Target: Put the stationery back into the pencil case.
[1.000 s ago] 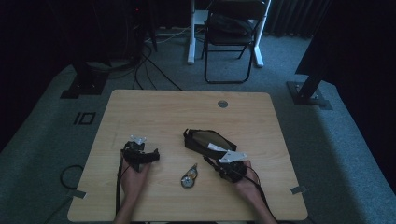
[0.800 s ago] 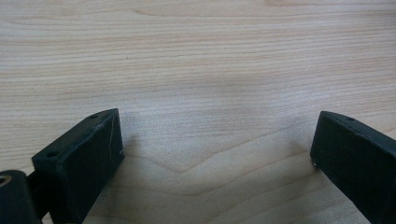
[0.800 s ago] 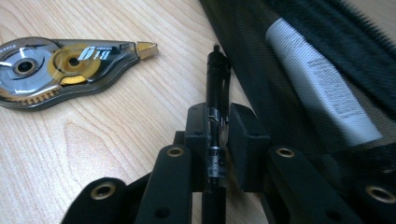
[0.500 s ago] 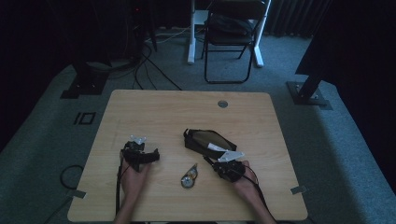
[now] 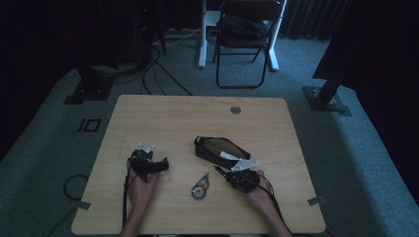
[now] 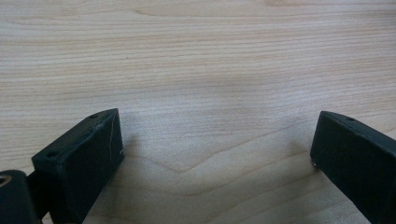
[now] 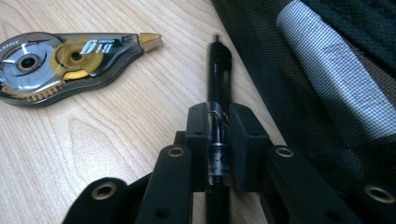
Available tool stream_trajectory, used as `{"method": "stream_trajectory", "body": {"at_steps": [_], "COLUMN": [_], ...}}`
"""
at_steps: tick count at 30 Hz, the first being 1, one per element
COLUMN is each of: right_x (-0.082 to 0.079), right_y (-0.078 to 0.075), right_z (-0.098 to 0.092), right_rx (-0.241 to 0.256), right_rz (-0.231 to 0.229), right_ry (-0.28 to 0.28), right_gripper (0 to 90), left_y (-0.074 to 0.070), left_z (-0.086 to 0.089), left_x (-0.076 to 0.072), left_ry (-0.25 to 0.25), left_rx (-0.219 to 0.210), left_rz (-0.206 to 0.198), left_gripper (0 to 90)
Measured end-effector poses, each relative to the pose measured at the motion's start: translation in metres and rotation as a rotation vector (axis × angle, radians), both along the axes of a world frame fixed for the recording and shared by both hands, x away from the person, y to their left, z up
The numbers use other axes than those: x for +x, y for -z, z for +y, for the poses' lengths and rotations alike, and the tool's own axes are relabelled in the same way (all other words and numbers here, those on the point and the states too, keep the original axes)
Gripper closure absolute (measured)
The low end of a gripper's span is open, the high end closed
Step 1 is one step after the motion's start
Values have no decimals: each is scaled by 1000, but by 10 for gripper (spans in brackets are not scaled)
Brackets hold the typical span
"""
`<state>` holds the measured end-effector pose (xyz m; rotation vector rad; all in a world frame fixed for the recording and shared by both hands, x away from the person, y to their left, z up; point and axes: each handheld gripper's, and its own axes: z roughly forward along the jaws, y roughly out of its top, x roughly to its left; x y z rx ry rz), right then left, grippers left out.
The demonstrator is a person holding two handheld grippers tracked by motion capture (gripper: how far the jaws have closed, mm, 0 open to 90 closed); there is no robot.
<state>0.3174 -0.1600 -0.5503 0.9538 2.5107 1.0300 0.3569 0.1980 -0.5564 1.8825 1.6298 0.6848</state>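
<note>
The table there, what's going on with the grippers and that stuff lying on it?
A person holds a gripper in each hand at a wooden table. The right gripper is shut on a black pen, its tip pointing between a correction tape roller and a black mesh pencil case lying on the table. The left gripper hangs open over bare wood, holding nothing.

A slim black pen (image 7: 218, 84) is clamped lengthwise, tip forward, just above the worktop, beside a mesh pouch (image 7: 299, 93).
</note>
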Motion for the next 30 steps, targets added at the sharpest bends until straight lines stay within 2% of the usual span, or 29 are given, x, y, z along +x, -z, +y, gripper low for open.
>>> {"method": "stream_trajectory", "body": {"at_steps": [7, 18, 30], "right_x": [-2, -4, -9], "right_y": [0, -1, -8], "right_z": [3, 7, 11], "right_rx": [-23, -38, -31], "right_rz": [-26, -40, -61], "right_ry": [-6, -29, -45], "right_gripper": [796, 797, 797], "left_y": [0, 0, 0], "left_z": [0, 0, 0], "left_x": [0, 0, 0], "left_ry": [0, 0, 0], "left_rx": [0, 0, -1], "left_rz": [0, 0, 0], "left_gripper": [28, 27, 27]}}
